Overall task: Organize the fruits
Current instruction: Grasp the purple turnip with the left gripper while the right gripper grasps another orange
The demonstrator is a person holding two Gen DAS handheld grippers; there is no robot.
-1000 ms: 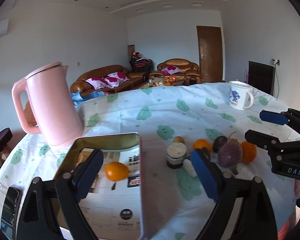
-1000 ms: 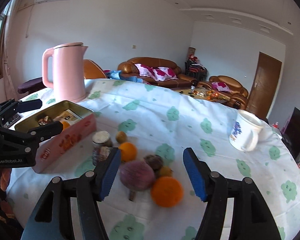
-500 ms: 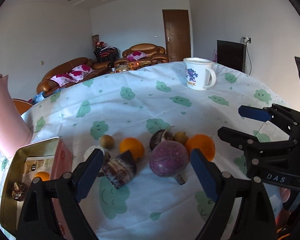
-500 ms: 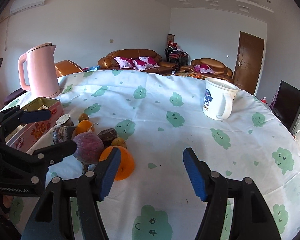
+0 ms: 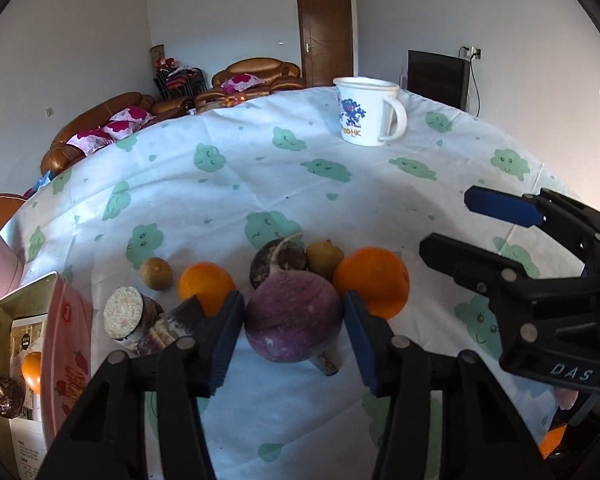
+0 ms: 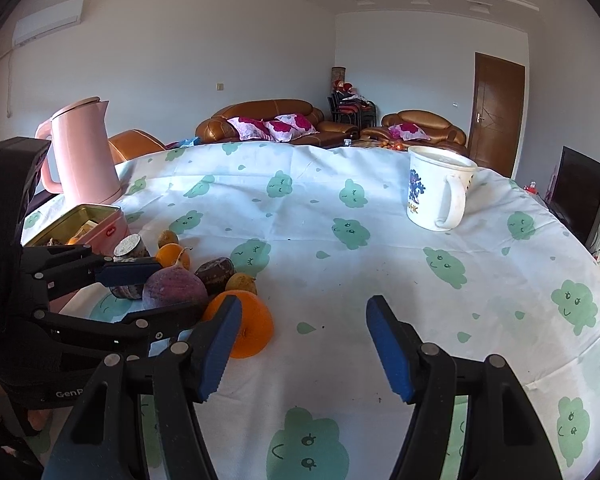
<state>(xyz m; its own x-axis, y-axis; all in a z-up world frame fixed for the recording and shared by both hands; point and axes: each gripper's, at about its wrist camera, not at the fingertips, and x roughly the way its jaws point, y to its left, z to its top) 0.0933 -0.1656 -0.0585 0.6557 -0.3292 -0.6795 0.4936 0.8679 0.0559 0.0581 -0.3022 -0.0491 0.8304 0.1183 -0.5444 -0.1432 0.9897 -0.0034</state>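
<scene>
White cloth printed with green clouds covers the round table [image 5: 228, 184], the biggest thing in view. On its far left stands a pink kettle [image 6: 82, 152], and in front of that an open pink tin [image 5: 18, 360] holding a small orange and a dark fruit. A white mug [image 5: 366, 112] with a blue print sits well apart on the far side.

The left gripper [image 5: 294, 320] has its blue pads closed against either side of the purple round fruit [image 5: 292, 316], which rests on the cloth at the front of the fruit cluster. The right gripper [image 6: 304, 344] hangs with its jaws wide apart over bare cloth, nothing between them.

Just right of the purple fruit lies a large orange [image 5: 374, 284]; a smaller orange [image 5: 204, 282] lies to its left, a dark fruit [image 5: 276, 260] just behind it, and two small brown fruits [image 5: 156, 274] further back
</scene>
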